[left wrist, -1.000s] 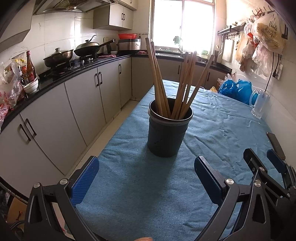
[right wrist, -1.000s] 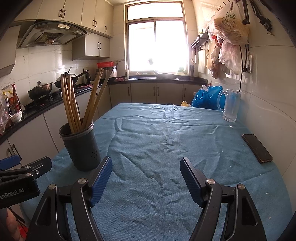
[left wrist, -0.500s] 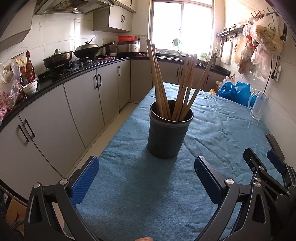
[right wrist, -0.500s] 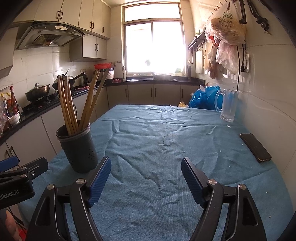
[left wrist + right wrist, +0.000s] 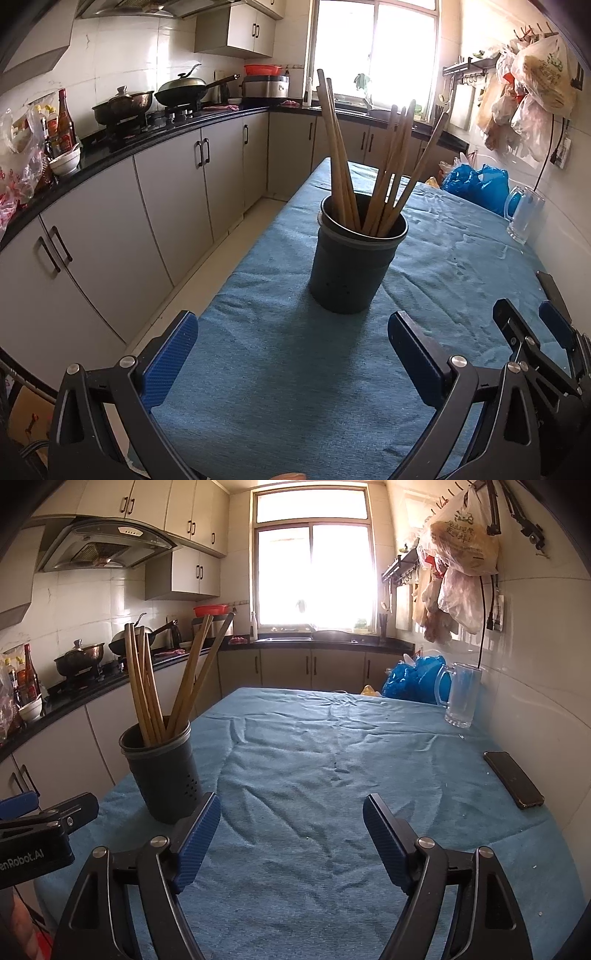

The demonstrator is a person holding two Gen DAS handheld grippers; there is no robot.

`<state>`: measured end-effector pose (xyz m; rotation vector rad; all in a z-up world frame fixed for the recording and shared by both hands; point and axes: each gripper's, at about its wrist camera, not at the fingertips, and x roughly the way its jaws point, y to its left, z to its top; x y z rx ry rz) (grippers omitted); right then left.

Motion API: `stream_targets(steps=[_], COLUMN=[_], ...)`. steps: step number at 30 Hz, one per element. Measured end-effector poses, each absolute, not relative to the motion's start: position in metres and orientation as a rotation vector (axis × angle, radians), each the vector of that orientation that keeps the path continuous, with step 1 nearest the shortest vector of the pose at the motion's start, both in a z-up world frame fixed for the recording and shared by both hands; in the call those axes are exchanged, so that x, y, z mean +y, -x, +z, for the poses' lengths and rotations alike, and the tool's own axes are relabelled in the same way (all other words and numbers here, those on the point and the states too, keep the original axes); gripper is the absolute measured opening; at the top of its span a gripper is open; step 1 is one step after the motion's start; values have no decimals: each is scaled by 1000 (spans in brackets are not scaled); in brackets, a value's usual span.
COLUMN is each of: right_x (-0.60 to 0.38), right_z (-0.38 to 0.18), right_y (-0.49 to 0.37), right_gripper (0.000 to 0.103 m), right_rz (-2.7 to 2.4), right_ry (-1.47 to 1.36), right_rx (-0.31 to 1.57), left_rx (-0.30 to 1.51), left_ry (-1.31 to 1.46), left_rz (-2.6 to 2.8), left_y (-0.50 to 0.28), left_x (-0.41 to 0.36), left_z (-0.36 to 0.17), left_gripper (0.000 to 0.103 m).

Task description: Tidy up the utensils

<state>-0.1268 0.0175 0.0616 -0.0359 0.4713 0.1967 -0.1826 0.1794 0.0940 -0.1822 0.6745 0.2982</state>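
A dark round utensil holder [image 5: 352, 271] stands upright on the blue tablecloth [image 5: 280, 369], near the table's left edge. Several wooden chopsticks [image 5: 373, 166] stand in it, fanned out. The holder also shows in the right wrist view [image 5: 164, 771] with its chopsticks [image 5: 162, 679]. My left gripper [image 5: 291, 350] is open and empty, a short way in front of the holder. My right gripper [image 5: 291, 830] is open and empty, to the right of the holder; it also shows at the right edge of the left wrist view [image 5: 528, 332].
A black phone [image 5: 513, 784] lies near the table's right edge. A glass mug [image 5: 461, 696] and blue plastic bags [image 5: 413, 679] sit at the far right. Kitchen cabinets [image 5: 122, 229] and a counter with pots run along the left. Bags [image 5: 458, 557] hang on the right wall.
Both grippers have drifted slightly; the holder sits a little differently in each view. Jaws stay open and empty.
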Motion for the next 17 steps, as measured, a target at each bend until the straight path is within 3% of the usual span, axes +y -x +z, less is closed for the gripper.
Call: stream_targets(steps=[17], right_x=[-17], right_z=[61], right_y=[125], right_gripper=[87], right_rz=[197], right_ry=[-32], right_rx=[508], left_rx=[687], left_ry=[85], left_rz=[252], left_y=[177], left_x=[138], left_z=[108], left_gripper=[102])
